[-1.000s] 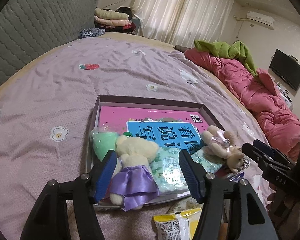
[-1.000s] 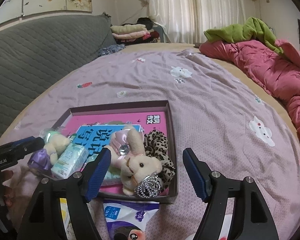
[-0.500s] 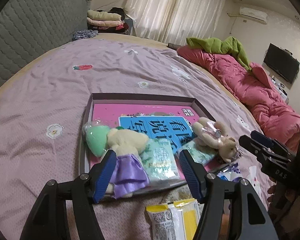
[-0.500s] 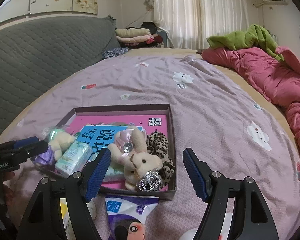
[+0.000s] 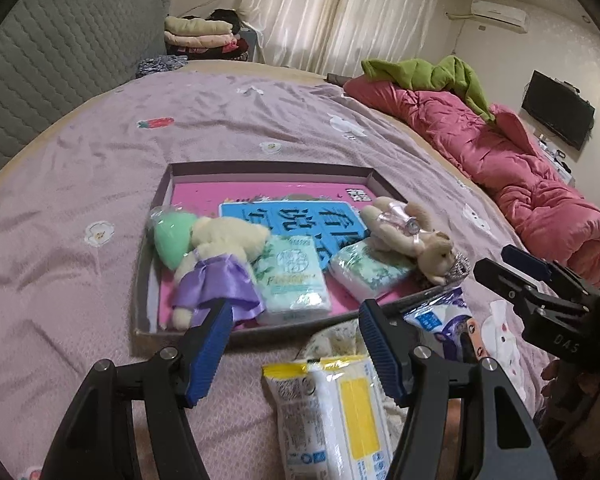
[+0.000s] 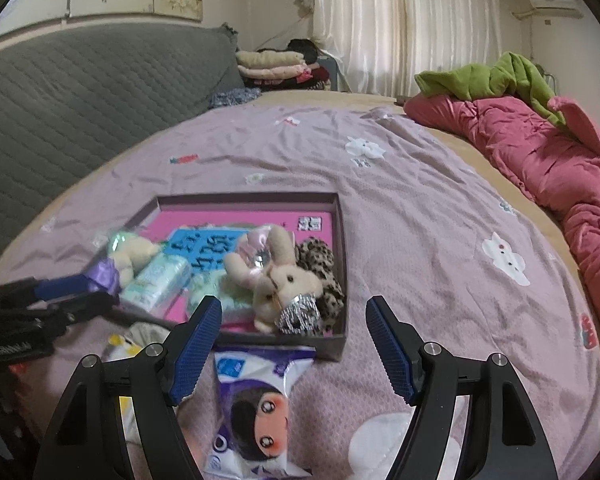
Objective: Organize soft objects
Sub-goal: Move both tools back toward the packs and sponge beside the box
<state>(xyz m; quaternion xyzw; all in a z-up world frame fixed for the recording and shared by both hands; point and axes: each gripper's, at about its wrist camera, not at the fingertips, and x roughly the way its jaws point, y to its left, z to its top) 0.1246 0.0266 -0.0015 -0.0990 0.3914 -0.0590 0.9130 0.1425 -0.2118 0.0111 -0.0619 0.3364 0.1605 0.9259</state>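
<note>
A cream teddy bear (image 5: 220, 240) in a purple satin skirt lay on its side at the near left of the shallow tray (image 5: 268, 168), just beside a green tissue pack (image 5: 294, 280). A beige plush rabbit (image 6: 276, 272) lay at the tray's right. Both the left gripper (image 5: 296, 344) and right gripper (image 6: 294, 344) hovered near the tray's edge, fingers spread, holding nothing, over the lilac bed sheet (image 5: 100, 168).

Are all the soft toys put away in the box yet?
Mostly: the bear, bunny and tissue packs lie in the box. Both tongs, left and right, are open and empty. The yellow pack and cartoon pack wait outside.
</note>
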